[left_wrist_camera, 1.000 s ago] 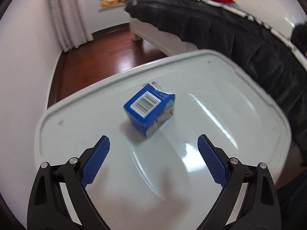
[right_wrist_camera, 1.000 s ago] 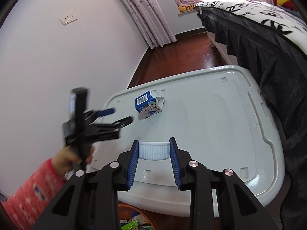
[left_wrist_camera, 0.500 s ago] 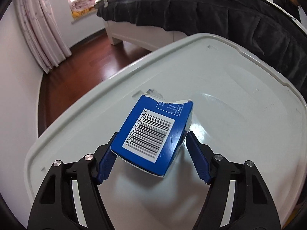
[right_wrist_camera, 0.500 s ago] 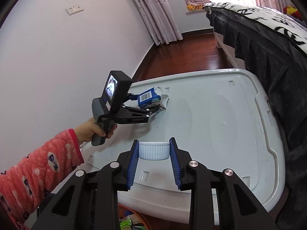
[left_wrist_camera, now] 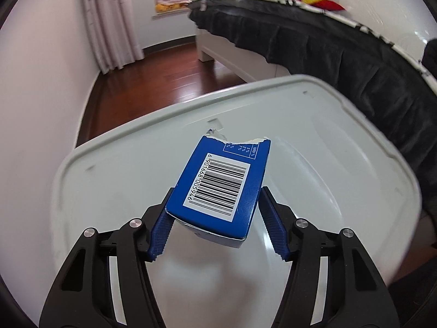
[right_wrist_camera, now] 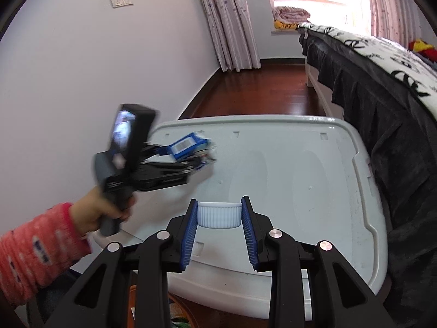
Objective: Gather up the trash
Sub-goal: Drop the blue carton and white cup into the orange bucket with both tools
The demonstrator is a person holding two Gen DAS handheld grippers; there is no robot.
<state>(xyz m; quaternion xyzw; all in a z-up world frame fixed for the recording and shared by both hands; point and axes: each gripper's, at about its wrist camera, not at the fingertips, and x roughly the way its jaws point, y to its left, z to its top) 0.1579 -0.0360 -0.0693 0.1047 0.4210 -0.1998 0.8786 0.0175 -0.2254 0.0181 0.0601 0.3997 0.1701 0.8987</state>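
left claw [right_wrist_camera: 202, 158] motion-blurred, blue carton [left_wrist_camera: 218, 188] underside hidden, orange bin [right_wrist_camera: 174, 311] cut off

- The blue box [left_wrist_camera: 222, 188] has a white sticker with black barcode lines. Beside the lines are the numbers 6 901668 005946.
- Near the torn end of the box there is a small frame with the letters NRV. The tiny numbers beside it are too small to read.
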